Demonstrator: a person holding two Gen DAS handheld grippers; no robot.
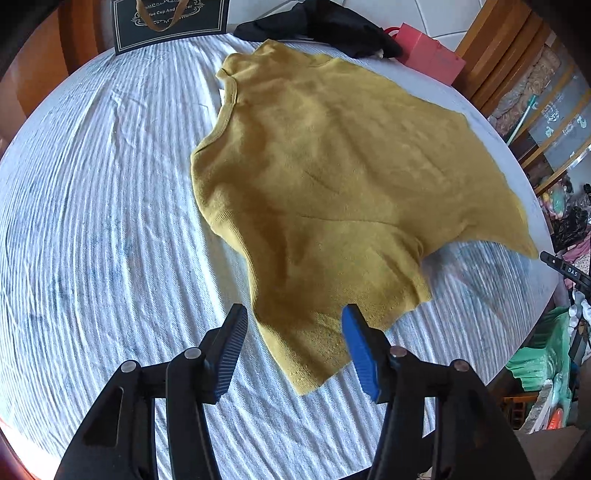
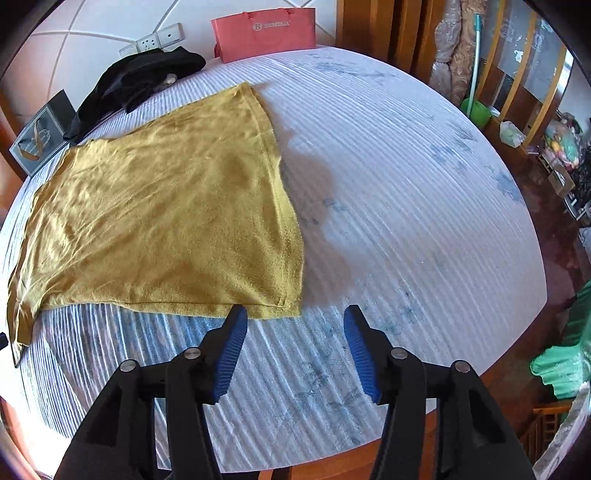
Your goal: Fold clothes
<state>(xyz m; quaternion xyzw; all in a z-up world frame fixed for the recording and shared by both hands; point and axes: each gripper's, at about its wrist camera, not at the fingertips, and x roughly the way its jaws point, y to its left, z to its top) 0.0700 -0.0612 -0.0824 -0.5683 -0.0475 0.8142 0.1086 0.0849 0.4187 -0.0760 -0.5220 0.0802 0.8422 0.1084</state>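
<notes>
At the far edge of the surface (image 2: 406, 184), which is covered in a white ribbed cloth, we see a pink paper bag (image 2: 264, 33) standing upright and a dark gift bag (image 1: 170, 22) with a tan ribbon handle; we cannot tell what either holds. A crumpled black garment (image 2: 144, 77) lies between them, near the top edge of the yellow sweater (image 1: 332, 177).

The yellow sweater lies spread flat on the surface, with one sleeve reaching toward us in the left wrist view and its straight hem running along the near side in the right wrist view.

Our left gripper (image 1: 293, 347) hangs over that sleeve end with its jaws released and parted; the sleeve lies between and below the blue pads, and neither pad presses on it.

Our right gripper (image 2: 295, 347) also has its jaws released and parted, just beside the sweater's near hem corner. The left pad overlaps the hem edge in view, but nothing is clamped and only bare cloth lies between the pads.
</notes>
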